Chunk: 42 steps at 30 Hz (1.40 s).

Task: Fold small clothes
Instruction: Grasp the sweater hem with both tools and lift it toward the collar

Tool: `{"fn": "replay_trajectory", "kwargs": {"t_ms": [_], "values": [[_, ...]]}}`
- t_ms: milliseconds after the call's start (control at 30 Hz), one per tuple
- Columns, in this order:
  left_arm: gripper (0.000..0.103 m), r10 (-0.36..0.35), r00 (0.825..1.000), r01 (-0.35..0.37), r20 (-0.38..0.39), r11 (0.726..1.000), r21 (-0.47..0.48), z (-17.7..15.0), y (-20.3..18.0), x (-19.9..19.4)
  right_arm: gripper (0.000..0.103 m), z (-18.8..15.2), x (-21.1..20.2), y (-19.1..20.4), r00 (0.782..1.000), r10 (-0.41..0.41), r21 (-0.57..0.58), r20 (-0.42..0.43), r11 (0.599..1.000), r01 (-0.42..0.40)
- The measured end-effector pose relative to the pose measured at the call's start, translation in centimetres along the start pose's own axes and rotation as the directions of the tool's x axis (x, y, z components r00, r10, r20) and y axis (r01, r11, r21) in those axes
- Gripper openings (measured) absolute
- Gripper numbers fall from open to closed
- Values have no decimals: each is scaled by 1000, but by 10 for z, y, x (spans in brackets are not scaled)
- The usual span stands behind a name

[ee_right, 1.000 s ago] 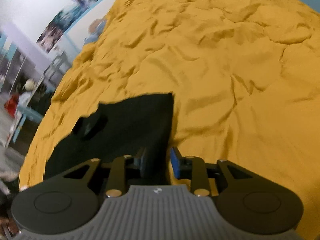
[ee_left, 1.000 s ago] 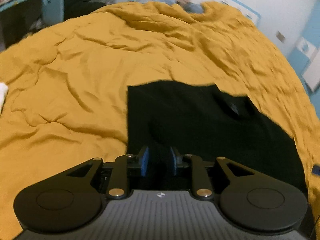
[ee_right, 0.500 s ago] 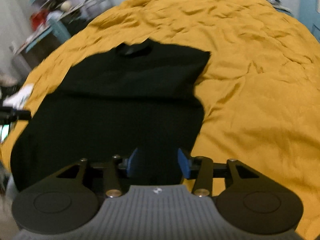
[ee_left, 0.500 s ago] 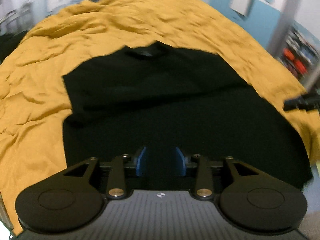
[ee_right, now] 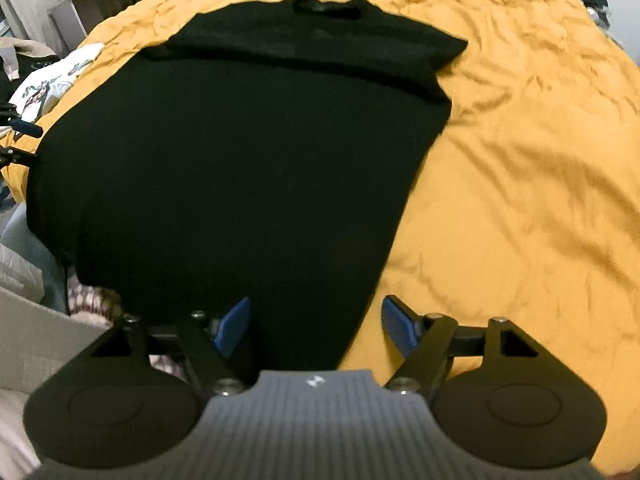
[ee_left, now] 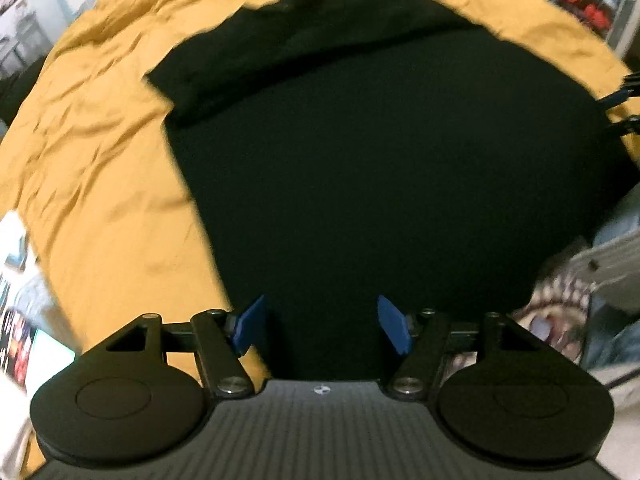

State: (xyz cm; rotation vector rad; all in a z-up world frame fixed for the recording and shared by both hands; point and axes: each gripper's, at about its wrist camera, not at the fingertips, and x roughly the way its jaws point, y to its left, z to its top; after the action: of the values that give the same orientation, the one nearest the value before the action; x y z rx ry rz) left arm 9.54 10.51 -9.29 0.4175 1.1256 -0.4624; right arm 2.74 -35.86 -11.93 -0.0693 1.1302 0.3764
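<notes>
Black T-shirt (ee_right: 248, 152) lies flat on the mustard bedspread (ee_right: 520, 160), filling the frame's centre, collar at the top. Left gripper (ee_left: 320, 326) and right gripper (ee_right: 314, 324) have just been opening; both stand spread over its hem, pinching nothing.

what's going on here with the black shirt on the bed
A person with a gripper in each hand is folding a black t-shirt spread flat on a mustard bedspread, collar at the far end. The left gripper and right gripper are both at the near hem, one toward each corner. Their jaws have just been opening and now stand wide, with fabric below them but not pinched.
</notes>
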Motion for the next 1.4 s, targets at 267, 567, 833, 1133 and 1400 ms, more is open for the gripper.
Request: {"fn": "replay_trajectory", "kwargs": {"t_ms": [267, 567, 833, 1133, 1400], "values": [[77, 11, 986, -11, -164, 1000, 0, -17, 22, 23, 77, -16, 8, 7, 997, 55, -12, -58, 998, -56], [46, 51, 980, -41, -191, 997, 59, -19, 2, 34, 23, -17, 14, 17, 997, 45, 1, -56, 999, -45], [4, 19, 995, -15, -93, 999, 43, -1, 0, -1, 0, 2, -10, 21, 999, 39, -47, -37, 998, -41], [3, 77, 996, -74, 53, 995, -64, 36, 38, -37, 0, 56, -49, 10, 995, -22, -62, 101, 998, 28], [4, 115, 991, -96, 75, 972, -215, 74, 74, 3, 0, 105, -5, -40, 989, -61, 90, 133, 995, 49]]}}
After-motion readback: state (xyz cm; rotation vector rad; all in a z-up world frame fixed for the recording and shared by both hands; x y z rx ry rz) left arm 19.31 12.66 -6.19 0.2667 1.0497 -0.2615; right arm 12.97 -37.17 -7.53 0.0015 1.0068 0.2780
